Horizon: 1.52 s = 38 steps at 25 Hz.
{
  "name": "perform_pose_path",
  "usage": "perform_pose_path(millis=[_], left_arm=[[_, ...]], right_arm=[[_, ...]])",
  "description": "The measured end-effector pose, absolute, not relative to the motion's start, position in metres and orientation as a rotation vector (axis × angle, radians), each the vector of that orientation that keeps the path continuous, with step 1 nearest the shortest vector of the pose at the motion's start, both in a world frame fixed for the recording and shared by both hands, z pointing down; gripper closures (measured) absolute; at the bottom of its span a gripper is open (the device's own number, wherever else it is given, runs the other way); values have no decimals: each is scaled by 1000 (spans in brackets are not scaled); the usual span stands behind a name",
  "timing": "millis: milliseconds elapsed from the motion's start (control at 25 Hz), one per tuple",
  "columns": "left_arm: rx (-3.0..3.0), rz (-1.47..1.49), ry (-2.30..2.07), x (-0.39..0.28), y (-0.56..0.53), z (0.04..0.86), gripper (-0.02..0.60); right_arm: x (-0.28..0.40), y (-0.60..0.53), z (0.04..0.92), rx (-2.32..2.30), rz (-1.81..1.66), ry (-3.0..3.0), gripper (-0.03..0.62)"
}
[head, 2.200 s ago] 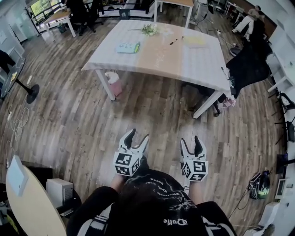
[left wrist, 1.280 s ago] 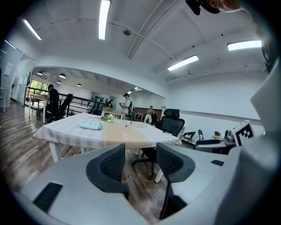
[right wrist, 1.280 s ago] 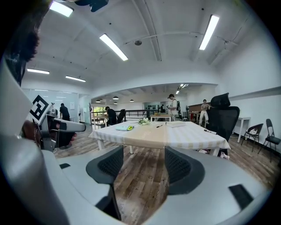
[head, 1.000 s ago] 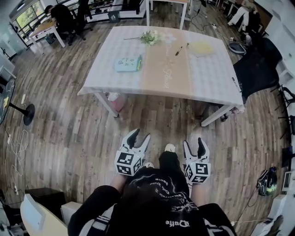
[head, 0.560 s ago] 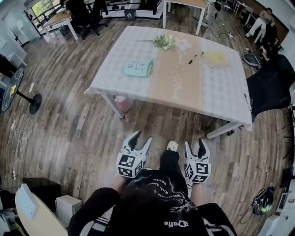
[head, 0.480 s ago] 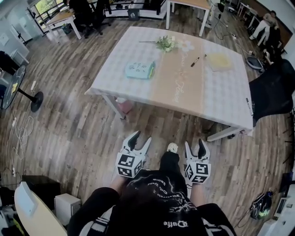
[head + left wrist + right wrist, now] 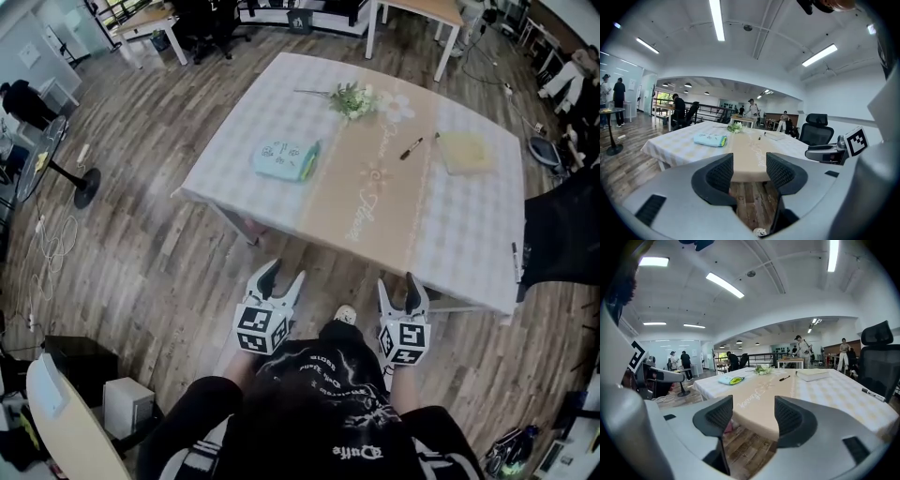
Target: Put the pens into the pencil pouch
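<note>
black-jawed left hand-held gripper (image 7: 284, 272) beside right hand-held gripper (image 7: 397, 281) before table (image 7: 469, 225), both wide, empty, right just after slight closing

wood plank floor (image 7: 141, 244), clothed table (image 7: 469, 225), ceiling strip lights (image 7: 716, 18)

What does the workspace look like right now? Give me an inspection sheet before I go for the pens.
Surface: table with a checked cloth and beige runner, ahead of both grippers.
Job's things: light blue pencil pouch on the table's left part; black pen by the runner's right edge; second pen at the table's right edge.
Clutter: flower sprig; yellow pad.
Grippers: left gripper open, empty; right gripper open, empty, its jaws having just closed slightly.
Cables: loose cable on the floor, far left.
Surroundings: wooden floor; black chair at the table's right; people at far desks.
</note>
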<state>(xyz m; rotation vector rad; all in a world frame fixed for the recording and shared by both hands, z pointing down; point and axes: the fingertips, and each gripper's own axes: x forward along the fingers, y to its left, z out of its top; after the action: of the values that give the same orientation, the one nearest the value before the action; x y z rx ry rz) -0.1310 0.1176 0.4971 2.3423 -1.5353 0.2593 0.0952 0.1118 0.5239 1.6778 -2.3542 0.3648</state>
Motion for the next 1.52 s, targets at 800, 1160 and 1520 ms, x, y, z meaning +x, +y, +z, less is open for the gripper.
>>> perform_pose_path(millis=[800,1160,1520], left_arm=[[2197,318,-1730,-60,-22,492,351],[2132,444,-1823,-97,-90,498,364],[2116,587,-1773,-129,-164,515,379]], right_arm=[[182,-20,520,1562,403,-2436,349],[183,-42,525,1568,428,-2410,349],[185,-76,515,1669,434,-2338,350]])
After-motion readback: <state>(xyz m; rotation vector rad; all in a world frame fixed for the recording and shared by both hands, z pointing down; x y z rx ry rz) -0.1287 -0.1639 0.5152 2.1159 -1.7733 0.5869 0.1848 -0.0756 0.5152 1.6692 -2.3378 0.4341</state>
